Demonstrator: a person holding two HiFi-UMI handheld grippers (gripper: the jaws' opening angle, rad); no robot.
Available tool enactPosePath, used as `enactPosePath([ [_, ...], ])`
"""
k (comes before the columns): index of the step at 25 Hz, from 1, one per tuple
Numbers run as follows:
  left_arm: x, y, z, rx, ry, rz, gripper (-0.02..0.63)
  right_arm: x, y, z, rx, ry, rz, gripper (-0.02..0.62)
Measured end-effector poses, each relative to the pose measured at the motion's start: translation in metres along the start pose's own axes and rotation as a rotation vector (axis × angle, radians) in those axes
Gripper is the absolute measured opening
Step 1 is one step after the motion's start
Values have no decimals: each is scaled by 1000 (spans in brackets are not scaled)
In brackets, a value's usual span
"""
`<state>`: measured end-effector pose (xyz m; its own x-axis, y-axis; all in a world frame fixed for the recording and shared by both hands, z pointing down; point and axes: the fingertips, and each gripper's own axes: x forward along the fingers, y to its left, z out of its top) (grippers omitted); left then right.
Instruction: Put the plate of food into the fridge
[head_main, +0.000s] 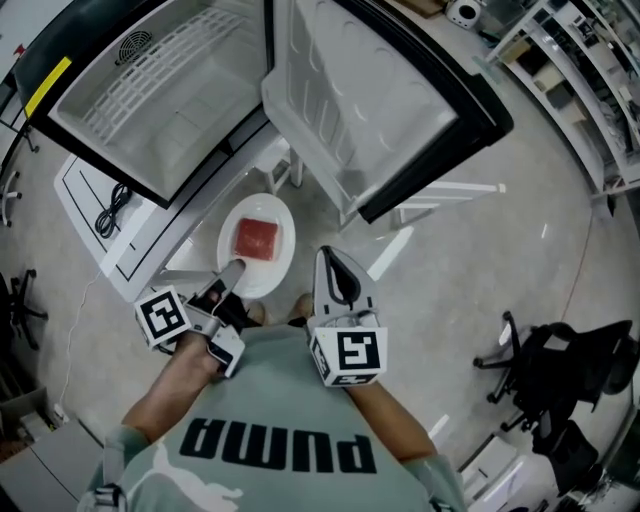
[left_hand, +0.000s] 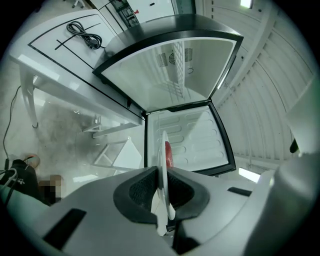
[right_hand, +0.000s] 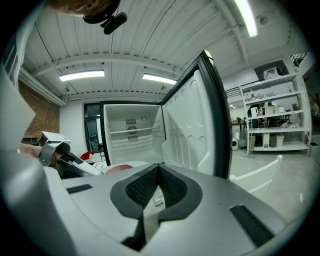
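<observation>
This is looking like a lab or workshop hall: strip lights (right_hand: 82, 76) are glowing on a ribbed panel ceiling (right_hand: 150, 45), metal shelving (right_hand: 272, 120) is holding boxes and equipment, a black office chair (head_main: 565, 375) is sitting on a pale polished floor (head_main: 470, 260), and an open fridge (head_main: 180, 80) is standing beside a white table (head_main: 135, 250).

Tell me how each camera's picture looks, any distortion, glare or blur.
Head view: strong fisheye curve on the fridge, even light, sharp. Left gripper view: dark rounded corners; the plate, edge-on in the left gripper, is soft up close. Right gripper view: ceiling lights glare white; right gripper body soft near the lens.
</observation>
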<state>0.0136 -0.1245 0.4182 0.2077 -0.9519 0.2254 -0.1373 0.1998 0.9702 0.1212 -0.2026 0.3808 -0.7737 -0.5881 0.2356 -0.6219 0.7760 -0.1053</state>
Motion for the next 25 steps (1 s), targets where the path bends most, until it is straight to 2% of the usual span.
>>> enactPosePath([
  [11,19,-3,-23,-25,-92,18,31,2,-32,2,9,-8,70,5],
  [25,60,1,37,-44,-142,10,31,67,-37,11,-35,30,120,5],
])
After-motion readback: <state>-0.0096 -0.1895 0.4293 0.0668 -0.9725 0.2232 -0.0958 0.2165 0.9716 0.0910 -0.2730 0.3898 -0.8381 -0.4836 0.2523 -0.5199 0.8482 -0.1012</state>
